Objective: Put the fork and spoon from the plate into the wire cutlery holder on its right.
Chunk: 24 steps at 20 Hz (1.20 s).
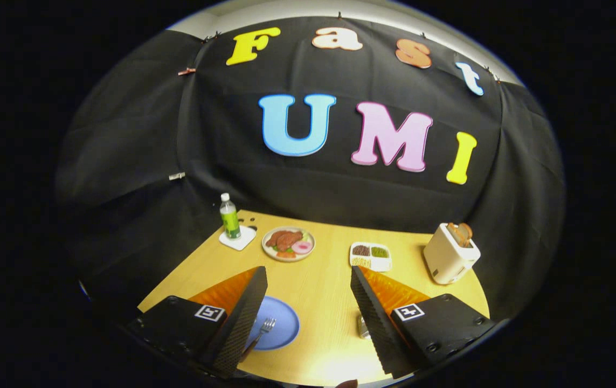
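Barely begun, by the look of it; fork (266, 326) lying on the blue plate (285, 323), tines toward the far side, handle hidden behind the left finger; spoon not made out, perhaps hidden there too. Gripper (308, 318) spread wide, holding nothing, poised above the table (324, 302) with the plate just under its left finger. Right of the plate, a small metallic thing (362, 326) peeping past the right finger, possibly the wire cutlery holder; contents impossible to tell. Beyond the plate: food plate (288, 243) with meat and vegetables, divided tray (371, 255) of grains, bottle (229, 216) on a coaster, toaster (450, 253) with bread.
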Each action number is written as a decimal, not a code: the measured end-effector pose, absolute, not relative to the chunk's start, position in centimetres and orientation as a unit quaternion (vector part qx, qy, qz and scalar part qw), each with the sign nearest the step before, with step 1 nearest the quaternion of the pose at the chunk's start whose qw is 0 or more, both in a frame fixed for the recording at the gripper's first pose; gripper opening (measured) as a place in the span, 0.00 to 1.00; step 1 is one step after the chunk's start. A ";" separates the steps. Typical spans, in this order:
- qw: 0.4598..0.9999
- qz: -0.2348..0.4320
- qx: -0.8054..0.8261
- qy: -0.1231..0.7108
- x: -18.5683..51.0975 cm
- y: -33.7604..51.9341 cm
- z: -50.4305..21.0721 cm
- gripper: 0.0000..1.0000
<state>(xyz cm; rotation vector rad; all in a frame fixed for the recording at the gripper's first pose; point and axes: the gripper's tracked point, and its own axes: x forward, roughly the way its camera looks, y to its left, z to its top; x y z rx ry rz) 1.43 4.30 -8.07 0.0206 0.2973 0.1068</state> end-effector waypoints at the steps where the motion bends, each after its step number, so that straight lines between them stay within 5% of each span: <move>1: 0.983 0.062 0.011 0.170 1.3 5.1 -9.5 0.98; 15: 0.918 0.110 -0.007 0.382 1.9 12.1 -28.3 0.97; 21: 0.887 0.121 0.024 0.445 2.0 14.9 -33.7 0.70; 24: 0.874 0.116 0.050 0.469 2.2 16.2 -35.4 0.69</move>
